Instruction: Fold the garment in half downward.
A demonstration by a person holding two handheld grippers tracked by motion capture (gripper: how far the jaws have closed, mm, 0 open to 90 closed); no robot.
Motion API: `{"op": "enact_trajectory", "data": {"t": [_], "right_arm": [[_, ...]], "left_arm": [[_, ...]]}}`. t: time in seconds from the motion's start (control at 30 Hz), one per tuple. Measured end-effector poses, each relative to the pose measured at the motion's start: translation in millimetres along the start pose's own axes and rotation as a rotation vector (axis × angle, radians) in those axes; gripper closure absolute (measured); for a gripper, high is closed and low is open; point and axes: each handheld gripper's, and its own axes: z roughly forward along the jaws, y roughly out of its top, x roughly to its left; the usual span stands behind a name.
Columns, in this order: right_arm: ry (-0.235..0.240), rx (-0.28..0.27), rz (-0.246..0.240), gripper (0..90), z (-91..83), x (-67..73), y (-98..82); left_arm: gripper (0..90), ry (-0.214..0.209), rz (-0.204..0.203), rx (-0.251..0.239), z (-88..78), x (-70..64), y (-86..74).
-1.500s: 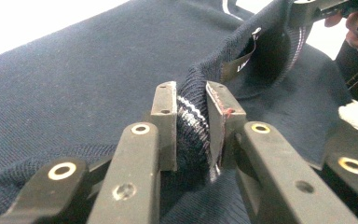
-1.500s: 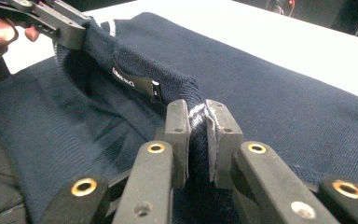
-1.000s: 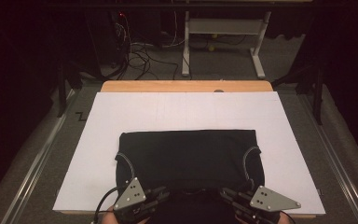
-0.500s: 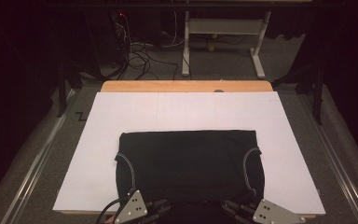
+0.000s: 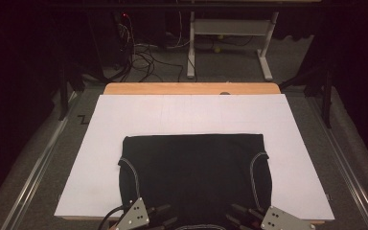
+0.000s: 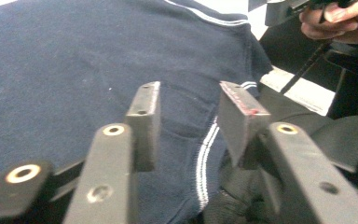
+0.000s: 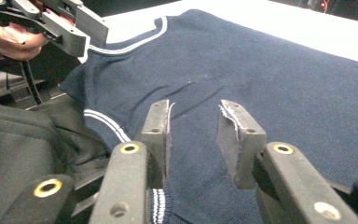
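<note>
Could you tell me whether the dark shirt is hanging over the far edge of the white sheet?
No, the dark shirt lies on the near half of the white sheet, whose far part is bare.

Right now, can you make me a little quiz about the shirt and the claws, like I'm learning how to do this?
1. True or false: the dark navy knit shirt with white striped trim lies on a white sheet on the table.
2. Is the left claw pinching the shirt, or are its jaws apart above it?
3. Which is nearest the right claw: A) the folded far edge, B) the near edge with the white stripes, C) the wooden table edge?

Key
1. True.
2. Apart above it; they have just been opening, with nothing gripped between them.
3. B.
</note>
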Motion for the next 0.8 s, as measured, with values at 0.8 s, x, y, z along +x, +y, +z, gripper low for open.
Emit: {"op": "enact_trajectory", "data": {"t": [0.8], "right_arm": [[-0.137,0.025,0.095,31.1,20.8,-38.3,-9.8]], "left_arm": [[27.4,0.136,-0.068,0.019,1.6,58.6,-13.4]]}}
